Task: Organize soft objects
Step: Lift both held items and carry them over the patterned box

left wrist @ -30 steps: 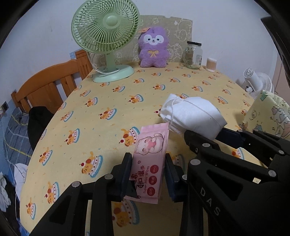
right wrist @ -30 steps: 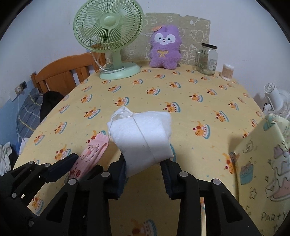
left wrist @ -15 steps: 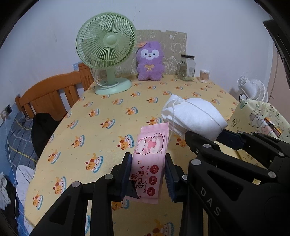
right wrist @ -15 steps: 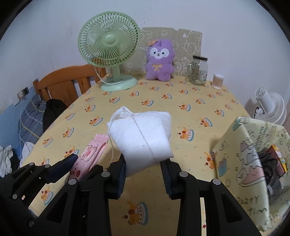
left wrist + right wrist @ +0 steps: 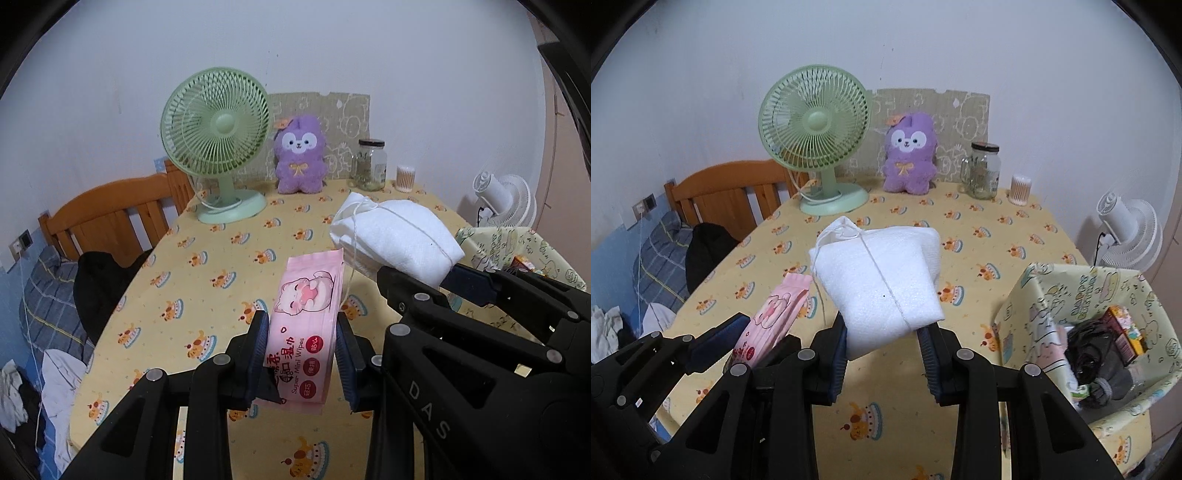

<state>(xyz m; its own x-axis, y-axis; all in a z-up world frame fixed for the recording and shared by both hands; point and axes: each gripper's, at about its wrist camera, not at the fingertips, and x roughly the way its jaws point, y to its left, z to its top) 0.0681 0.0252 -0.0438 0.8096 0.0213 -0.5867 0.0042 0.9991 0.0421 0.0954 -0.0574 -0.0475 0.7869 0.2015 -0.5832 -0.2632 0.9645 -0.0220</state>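
Between my left gripper's [image 5: 301, 354] pads sits the pink wipes pack [image 5: 306, 332], pinched on both long sides and lifted clear of the yellow cake-print tablecloth [image 5: 207, 280]; its cartoon face points away from me, toward the far end of the table; just to the right, my right gripper [image 5: 882, 354] is clamped on the near end of the white foam bundle [image 5: 879, 280], tied round with thin string, and that too hangs above the cloth; both loads ride side by side, the pack on the left, the bundle on the right, close but whether touching I cannot tell; near right stands the open patterned box [image 5: 1027, 295], with a black item and some colourful packets already inside; at the far edge of the table I see the green desk fan [image 5: 816, 136] on the left, the purple plush [image 5: 910, 158] leaning against a printed board, then a glass jar [image 5: 982, 170] and a small tub of cotton swabs [image 5: 1019, 188] to its right; beyond the left edge, a wooden headboard [image 5: 110, 210].
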